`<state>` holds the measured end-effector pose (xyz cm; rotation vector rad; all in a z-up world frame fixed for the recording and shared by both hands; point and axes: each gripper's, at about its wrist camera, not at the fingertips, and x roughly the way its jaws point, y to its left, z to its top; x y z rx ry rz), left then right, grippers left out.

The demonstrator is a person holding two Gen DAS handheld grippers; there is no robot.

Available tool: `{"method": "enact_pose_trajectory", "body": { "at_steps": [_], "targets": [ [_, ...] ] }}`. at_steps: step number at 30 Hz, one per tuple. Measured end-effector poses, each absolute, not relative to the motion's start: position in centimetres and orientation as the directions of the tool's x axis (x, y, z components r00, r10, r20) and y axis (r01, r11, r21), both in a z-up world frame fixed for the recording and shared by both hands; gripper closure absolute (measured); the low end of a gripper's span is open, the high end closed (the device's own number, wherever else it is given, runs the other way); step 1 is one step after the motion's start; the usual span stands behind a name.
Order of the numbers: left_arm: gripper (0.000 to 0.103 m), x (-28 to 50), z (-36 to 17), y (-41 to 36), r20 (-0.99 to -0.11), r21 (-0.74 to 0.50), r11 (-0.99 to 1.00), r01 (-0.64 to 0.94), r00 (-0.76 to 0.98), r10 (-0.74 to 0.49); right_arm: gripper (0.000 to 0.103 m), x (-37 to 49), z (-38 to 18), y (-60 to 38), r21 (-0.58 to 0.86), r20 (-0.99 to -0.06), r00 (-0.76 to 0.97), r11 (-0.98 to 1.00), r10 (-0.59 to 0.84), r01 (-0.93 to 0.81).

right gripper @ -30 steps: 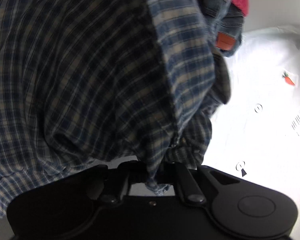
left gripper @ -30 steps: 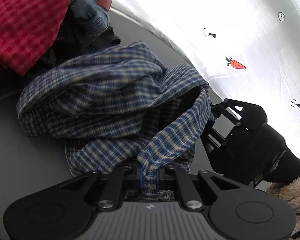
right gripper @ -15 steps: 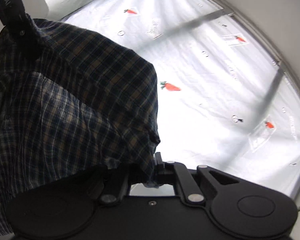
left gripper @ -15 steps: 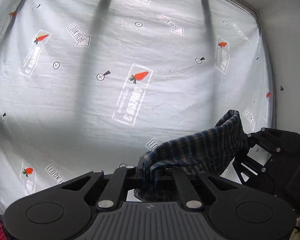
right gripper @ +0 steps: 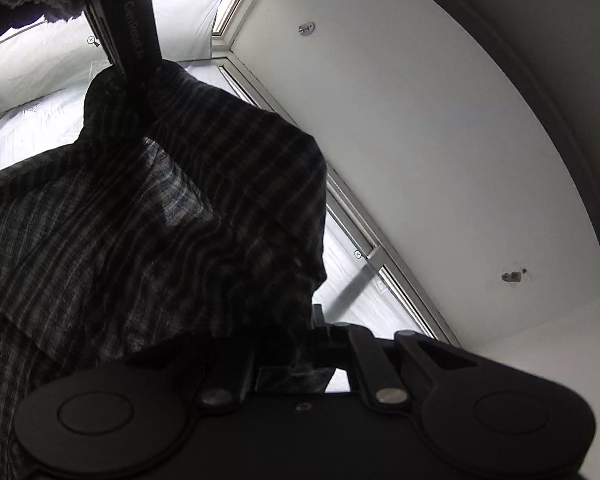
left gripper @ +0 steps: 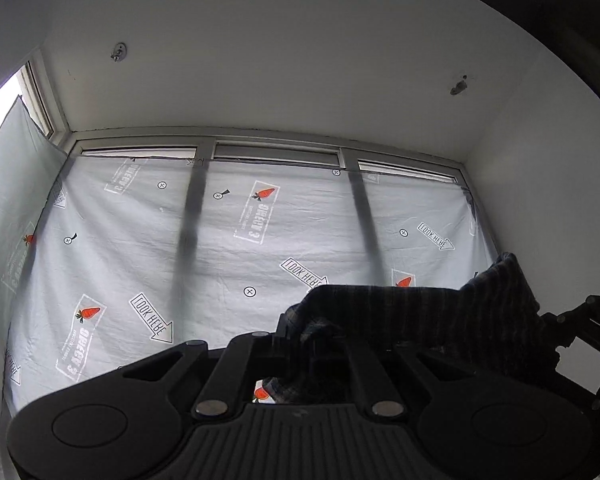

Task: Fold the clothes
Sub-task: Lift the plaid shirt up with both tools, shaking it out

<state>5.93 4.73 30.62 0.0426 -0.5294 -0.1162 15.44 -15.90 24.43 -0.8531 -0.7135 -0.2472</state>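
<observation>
A blue plaid shirt is lifted high in the air, held by both grippers. My left gripper is shut on one part of its edge, and the cloth stretches right to the other gripper. In the right wrist view my right gripper is shut on the shirt, which hangs to the left in dark folds. The left gripper's body shows at the top of the cloth. Both cameras point up at the wall and ceiling.
A white sheet with carrot prints and "LOOK HERE" arrows covers the windows. The white ceiling and a side wall fill the rest. The table and the clothes pile are out of view.
Both grippers have lifted the plaid shirt from the pile on the table high into the air. The cameras have tilted up from the table to the window sheet and ceiling.
</observation>
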Motion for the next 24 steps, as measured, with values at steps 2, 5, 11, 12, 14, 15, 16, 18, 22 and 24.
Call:
{"method": "enact_pose_trajectory", "body": {
  "at_steps": [2, 5, 11, 12, 14, 15, 16, 18, 22, 24],
  "targets": [
    [0.094, 3.6, 30.5, 4.6, 0.543, 0.081, 0.994, 0.073, 0.833, -0.105, 0.097, 13.9, 24.4, -16.5, -0.591, 0.673, 0.735, 0.662, 0.089, 0.461],
    [0.094, 1.1, 30.5, 4.0, 0.595, 0.088, 0.995, 0.04, 0.8, -0.085, 0.096, 11.9, 24.3, -17.3, -0.577, 0.68, 0.725, 0.691, 0.112, 0.434],
    [0.094, -1.2, 30.4, 2.7, 0.655, 0.099, 0.995, -0.02, 0.754, -0.05, 0.096, 10.4, 23.1, -19.2, -0.591, 0.67, 0.717, 0.724, 0.194, 0.357],
    [0.094, -1.1, 30.4, 2.6, 0.655, 0.098, 0.995, -0.025, 0.754, -0.046, 0.096, 10.5, 22.8, -19.4, -0.594, 0.668, 0.716, 0.725, 0.204, 0.347],
    [0.094, 0.1, 30.2, 2.4, 0.64, 0.095, 0.995, -0.04, 0.768, -0.03, 0.095, 11.5, 21.9, -19.5, -0.607, 0.664, 0.715, 0.717, 0.222, 0.341],
    [0.094, 0.9, 30.0, 2.3, 0.627, 0.095, 0.994, -0.051, 0.779, -0.019, 0.094, 12.3, 21.5, -19.6, -0.615, 0.655, 0.72, 0.715, 0.228, 0.333],
    [0.094, 2.1, 29.9, 2.3, 0.605, 0.097, 0.993, -0.06, 0.796, -0.011, 0.094, 13.3, 21.1, -19.6, -0.623, 0.644, 0.728, 0.713, 0.234, 0.322],
    [0.094, 4.7, 29.5, 2.3, 0.558, 0.103, 0.992, -0.078, 0.83, 0.007, 0.093, 16.6, 20.1, -19.7, -0.64, 0.605, 0.761, 0.713, 0.235, 0.288],
    [0.094, 13.4, 27.6, 2.8, 0.387, 0.121, 0.989, -0.083, 0.922, 0.03, 0.093, 25.0, 17.8, -20.0, -0.674, 0.485, 0.852, 0.706, 0.199, 0.219],
    [0.093, 19.3, 25.6, 2.4, 0.282, 0.134, 0.988, -0.082, 0.958, 0.041, 0.093, 30.5, 16.0, -19.9, -0.694, 0.405, 0.899, 0.696, 0.167, 0.184]
  ]
}}
